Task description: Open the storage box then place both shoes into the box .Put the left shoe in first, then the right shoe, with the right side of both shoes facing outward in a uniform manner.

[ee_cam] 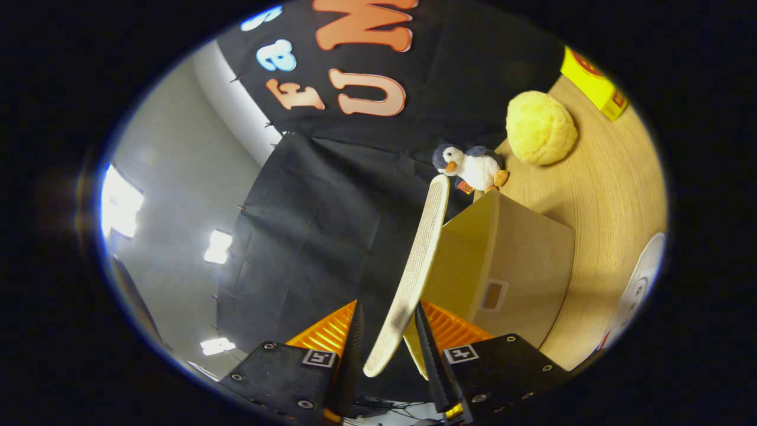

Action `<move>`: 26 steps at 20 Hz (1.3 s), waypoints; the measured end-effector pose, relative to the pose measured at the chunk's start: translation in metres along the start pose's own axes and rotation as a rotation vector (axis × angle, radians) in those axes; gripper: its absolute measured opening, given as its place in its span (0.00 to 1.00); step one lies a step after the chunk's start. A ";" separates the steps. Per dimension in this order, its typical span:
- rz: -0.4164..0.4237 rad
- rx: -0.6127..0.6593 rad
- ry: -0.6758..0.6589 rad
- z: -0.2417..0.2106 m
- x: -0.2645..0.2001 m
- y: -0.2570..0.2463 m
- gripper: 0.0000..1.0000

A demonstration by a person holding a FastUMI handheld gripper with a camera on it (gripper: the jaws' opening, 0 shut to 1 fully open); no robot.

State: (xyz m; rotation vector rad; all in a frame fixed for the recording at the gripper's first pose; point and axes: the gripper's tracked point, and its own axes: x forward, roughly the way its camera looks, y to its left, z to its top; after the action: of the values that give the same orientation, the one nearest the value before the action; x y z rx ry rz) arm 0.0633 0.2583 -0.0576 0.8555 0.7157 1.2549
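Observation:
The storage box is tan, with a small label on its side, and stands on the wooden table just ahead of my fingers and to their right. Its cream mesh-textured lid is swung up off the box and stands nearly on edge. The lid's near rim runs between my two fingers. My gripper is narrowed around that rim, the right finger against the lid and the left finger close to its lower end. Part of a white shoe shows beyond the box to the right.
A penguin plush sits on the table right behind the box. Farther back lie a round yellow plush and a yellow carton. The black cloth wall hangs behind the raised lid.

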 end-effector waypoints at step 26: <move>-0.279 -0.314 0.061 -0.038 0.227 0.112 0.91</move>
State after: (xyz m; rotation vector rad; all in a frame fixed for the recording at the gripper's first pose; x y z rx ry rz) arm 0.0155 0.4977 0.0183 0.4453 0.6396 1.1074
